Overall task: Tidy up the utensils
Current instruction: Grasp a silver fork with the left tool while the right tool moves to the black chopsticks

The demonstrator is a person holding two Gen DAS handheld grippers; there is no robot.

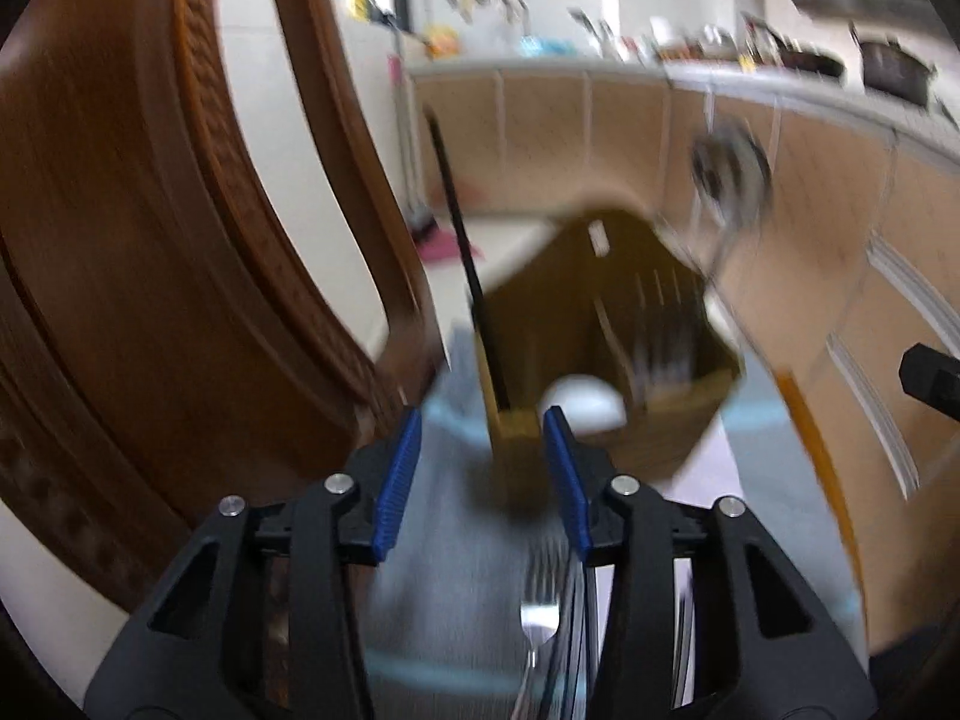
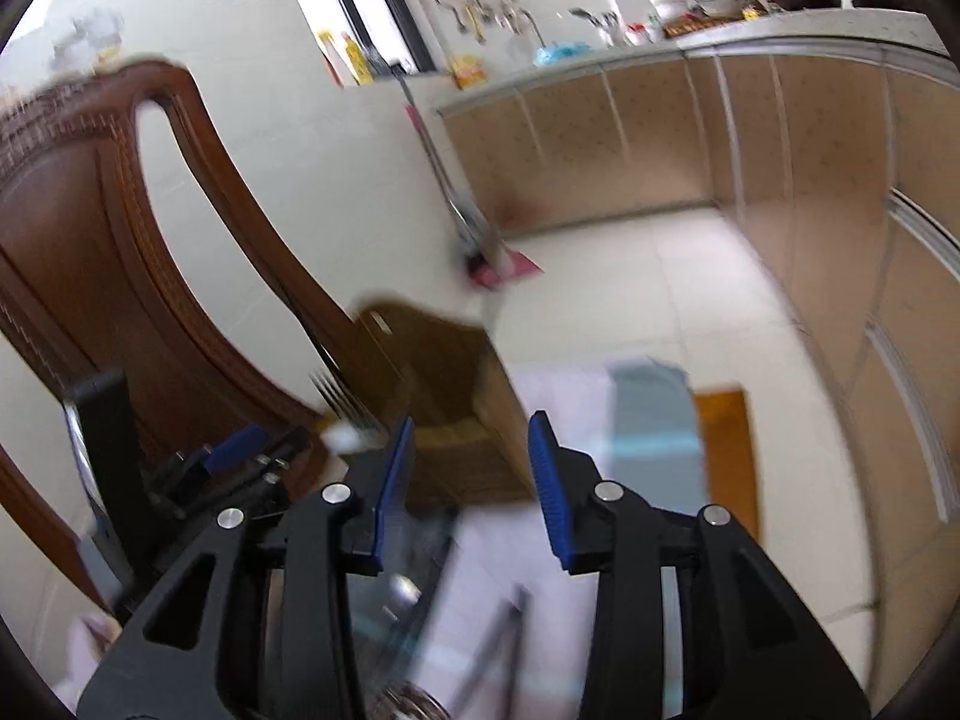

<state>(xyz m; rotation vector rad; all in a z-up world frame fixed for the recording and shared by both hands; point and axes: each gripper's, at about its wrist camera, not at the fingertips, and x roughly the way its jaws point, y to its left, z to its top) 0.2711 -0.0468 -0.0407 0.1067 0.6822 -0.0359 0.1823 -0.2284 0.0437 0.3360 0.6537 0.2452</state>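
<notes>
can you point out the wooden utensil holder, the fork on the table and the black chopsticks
wooden utensil holder (image 1: 654, 420), left wrist view, on its front wall
fork (image 1: 540, 612), left wrist view, on the neck just below its tines
black chopsticks (image 1: 462, 240), left wrist view, midway along the shaft sticking up out of the holder

Left gripper (image 1: 483, 456) frame: your black plastic linkage arms, each with a triangular cut-out.
Left gripper pads (image 1: 399, 483): blue, ribbed, rectangular.
Left gripper fasteners: four round silver pivot pins on top.
Right gripper (image 2: 471, 462) frame: the same black linkage arms with triangular cut-outs.
Right gripper pads (image 2: 549, 486): blue, ribbed.
Right gripper fasteners: four silver pivot pins.
</notes>
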